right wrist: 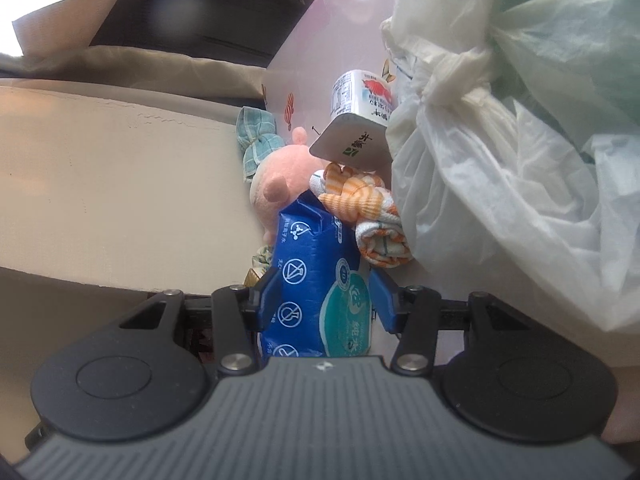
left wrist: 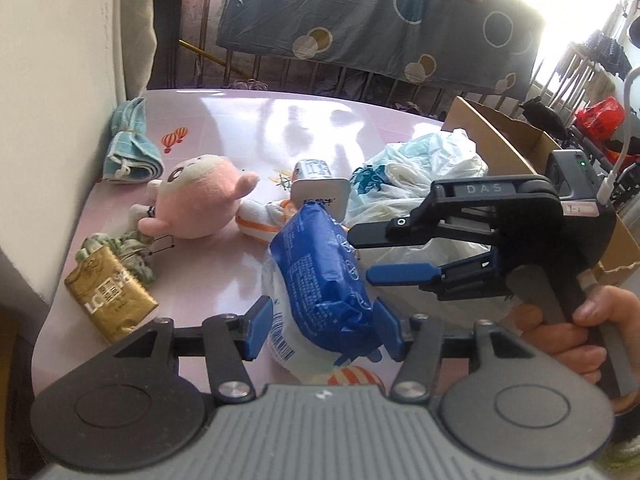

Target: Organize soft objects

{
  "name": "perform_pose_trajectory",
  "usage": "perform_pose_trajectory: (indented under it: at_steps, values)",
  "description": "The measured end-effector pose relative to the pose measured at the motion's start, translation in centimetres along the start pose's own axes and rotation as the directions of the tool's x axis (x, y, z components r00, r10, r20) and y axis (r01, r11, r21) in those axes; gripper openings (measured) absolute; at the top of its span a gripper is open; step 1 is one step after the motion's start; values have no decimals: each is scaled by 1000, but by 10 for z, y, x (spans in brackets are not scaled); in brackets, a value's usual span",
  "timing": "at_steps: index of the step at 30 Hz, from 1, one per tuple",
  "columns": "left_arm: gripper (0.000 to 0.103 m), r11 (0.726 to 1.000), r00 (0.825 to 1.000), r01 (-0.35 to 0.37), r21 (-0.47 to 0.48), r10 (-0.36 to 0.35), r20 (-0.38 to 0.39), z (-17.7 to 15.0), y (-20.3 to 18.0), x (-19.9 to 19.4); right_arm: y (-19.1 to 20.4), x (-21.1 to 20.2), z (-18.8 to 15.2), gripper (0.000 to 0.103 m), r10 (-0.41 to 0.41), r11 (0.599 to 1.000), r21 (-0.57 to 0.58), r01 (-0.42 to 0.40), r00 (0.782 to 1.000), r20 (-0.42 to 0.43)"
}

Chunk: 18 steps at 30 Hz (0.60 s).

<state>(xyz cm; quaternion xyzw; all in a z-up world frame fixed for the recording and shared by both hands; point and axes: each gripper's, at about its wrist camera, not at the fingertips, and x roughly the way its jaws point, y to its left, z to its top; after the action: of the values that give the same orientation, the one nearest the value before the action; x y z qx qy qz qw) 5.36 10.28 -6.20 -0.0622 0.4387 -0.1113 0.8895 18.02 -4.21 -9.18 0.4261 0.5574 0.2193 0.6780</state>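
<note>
A blue wet-wipes pack (left wrist: 320, 268) stands tilted above the pink table (left wrist: 248, 132). My right gripper (right wrist: 324, 300) is shut on the wipes pack (right wrist: 312, 280), its pads against both sides. In the left wrist view the right gripper (left wrist: 360, 258) reaches in from the right, held by a hand. My left gripper (left wrist: 322, 330) is open astride the pack's lower end, with a gap at the left pad. A pink plush (left wrist: 200, 200), an orange striped cloth (left wrist: 260, 220), a teal towel (left wrist: 132, 148) and a green patterned cloth (left wrist: 136, 252) lie on the table.
A gold packet (left wrist: 112, 296) lies front left and a milk carton (left wrist: 318, 184) behind the pack. White plastic bags (left wrist: 420, 172) are heaped at the right, before a cardboard box (left wrist: 500, 136). A white wrapper (left wrist: 296, 344) lies under the pack. A wall (left wrist: 60, 100) borders the left.
</note>
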Motion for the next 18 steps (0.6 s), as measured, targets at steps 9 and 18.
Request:
perform_pose_trajectory:
  at_steps: [9, 18]
  values:
    - [50, 999, 999, -31, -38, 30, -25, 4, -1, 21, -5, 13, 0, 49, 60, 998, 38, -59, 998, -33]
    - [43, 958, 1000, -8, -285, 9, 1, -7, 57, 0, 5, 16, 1, 49, 71, 997, 20, -70, 997, -43]
